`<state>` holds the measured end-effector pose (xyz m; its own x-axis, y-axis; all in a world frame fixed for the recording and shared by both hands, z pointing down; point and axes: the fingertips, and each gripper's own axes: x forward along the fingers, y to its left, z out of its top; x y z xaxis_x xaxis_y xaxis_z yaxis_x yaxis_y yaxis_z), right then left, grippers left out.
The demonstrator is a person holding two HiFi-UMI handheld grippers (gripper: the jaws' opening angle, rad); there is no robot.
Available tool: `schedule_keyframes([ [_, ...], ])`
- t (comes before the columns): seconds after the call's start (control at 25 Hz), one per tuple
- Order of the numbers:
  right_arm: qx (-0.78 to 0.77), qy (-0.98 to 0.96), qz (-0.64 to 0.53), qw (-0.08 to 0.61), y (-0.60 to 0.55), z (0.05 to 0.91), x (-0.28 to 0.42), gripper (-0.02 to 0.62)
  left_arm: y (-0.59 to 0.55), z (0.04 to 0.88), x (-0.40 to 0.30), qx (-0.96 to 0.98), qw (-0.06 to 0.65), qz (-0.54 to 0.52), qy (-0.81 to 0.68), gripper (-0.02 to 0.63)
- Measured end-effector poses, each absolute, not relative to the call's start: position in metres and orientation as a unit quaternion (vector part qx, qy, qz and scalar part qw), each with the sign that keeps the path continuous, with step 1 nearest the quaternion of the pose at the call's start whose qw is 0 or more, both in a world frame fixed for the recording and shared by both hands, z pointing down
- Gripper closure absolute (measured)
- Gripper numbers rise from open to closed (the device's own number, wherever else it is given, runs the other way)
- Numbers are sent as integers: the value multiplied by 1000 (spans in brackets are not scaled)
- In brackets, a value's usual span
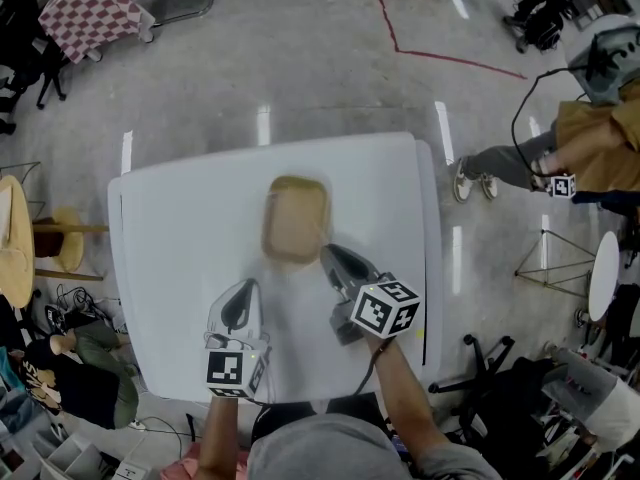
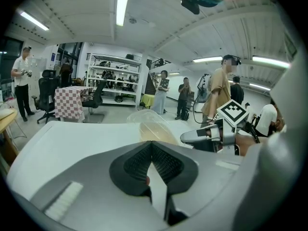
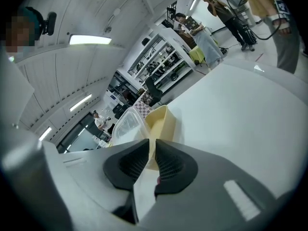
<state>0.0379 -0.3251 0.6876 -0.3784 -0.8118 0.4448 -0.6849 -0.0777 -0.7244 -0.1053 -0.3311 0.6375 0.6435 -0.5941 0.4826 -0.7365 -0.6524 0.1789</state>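
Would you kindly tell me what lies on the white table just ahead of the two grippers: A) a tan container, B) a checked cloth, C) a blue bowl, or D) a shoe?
A: a tan container rests in the middle of the white table.

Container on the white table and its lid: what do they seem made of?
The container looks like matte, opaque, pale yellow plastic, judging by its thin moulded walls. Its lid seems to be clear glossy plastic: you can see straight through it.
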Motion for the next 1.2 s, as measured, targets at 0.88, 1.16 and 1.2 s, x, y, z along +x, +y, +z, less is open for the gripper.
schedule_keyframes([
  [0.88, -568, 694, -438, 62, -324, 645, 38, 555, -322, 609, -110, 895, 163, 174, -378, 595],
  [1.16, -573, 707, -408, 66, -314, 611, 43, 555, -310, 583, -109, 899, 148, 154, -383, 595],
  [1.2, -574, 709, -404, 67, -311, 605, 43, 555, -307, 579, -109, 899, 146, 151, -384, 595],
])
